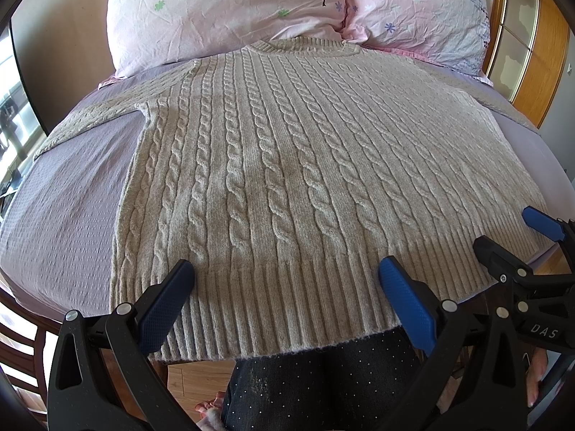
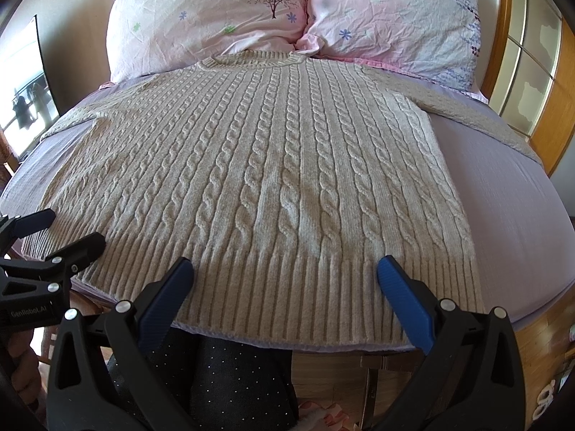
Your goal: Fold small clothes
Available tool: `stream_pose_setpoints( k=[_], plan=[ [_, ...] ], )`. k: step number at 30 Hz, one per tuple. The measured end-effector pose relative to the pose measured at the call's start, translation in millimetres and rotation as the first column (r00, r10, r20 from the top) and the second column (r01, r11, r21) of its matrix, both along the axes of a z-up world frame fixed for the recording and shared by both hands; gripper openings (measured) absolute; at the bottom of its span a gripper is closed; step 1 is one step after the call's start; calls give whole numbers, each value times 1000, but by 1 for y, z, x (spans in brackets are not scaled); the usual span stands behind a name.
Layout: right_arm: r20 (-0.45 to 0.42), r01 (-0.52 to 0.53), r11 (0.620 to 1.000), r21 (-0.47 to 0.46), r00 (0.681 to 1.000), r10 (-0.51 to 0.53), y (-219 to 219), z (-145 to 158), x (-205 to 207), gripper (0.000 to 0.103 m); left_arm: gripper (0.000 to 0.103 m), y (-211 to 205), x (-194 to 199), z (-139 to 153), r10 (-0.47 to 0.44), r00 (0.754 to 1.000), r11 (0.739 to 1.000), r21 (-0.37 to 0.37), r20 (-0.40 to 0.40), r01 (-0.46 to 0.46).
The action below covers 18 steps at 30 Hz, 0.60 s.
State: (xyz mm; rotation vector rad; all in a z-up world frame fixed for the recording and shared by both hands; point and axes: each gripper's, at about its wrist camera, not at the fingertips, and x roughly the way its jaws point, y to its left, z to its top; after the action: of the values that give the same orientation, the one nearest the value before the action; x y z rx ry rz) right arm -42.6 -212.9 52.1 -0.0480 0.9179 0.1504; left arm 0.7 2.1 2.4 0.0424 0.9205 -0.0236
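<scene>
A beige cable-knit sweater (image 1: 287, 165) lies flat and spread out on the bed, collar toward the pillows, ribbed hem at the near edge; it also shows in the right wrist view (image 2: 273, 179). Both sleeves stretch out sideways. My left gripper (image 1: 285, 276) is open and empty, hovering over the hem near its left part. My right gripper (image 2: 285, 276) is open and empty over the hem's right part. The right gripper also shows at the right edge of the left wrist view (image 1: 510, 230), and the left gripper at the left edge of the right wrist view (image 2: 68, 230).
The sweater lies on a lilac bed sheet (image 1: 72, 197). Two pink flowered pillows (image 1: 230, 7) (image 2: 391, 18) stand at the head. A wooden headboard frame (image 2: 503, 54) is at the right. The person's dark speckled trousers (image 1: 316, 377) are at the bed's near edge.
</scene>
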Motion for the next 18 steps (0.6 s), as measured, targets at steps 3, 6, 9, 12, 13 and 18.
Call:
stream_pose_setpoints(
  k=[3,6,9,12,13,18],
  plan=[
    [26,-44,999,6,999,44,0,-3,2,101,102,-2,2,0,-1,1000,1000,0,-12,1],
    [19,-112,993,21,994,111,-4,-3,8,101,102,-1,5,-1,-8,1000,1000,-2,-9,8],
    [42,-29,993,114,999,24,-55,14,35,101,102,1,4,-1,-26,999,1000,-11,18,27],
    [64,151,958,243,983,-172,-133,32,71,101,102,9,8,5,-22,998,998,-63,52,25],
    [45,249,913,322,960,-278,-177,36,90,101,102,16,9,10,-1,996,996,-93,95,10],
    [-108,602,664,444,772,-627,-335,20,163,61,102,48,12,33,140,939,986,-134,316,-102]
  ],
)
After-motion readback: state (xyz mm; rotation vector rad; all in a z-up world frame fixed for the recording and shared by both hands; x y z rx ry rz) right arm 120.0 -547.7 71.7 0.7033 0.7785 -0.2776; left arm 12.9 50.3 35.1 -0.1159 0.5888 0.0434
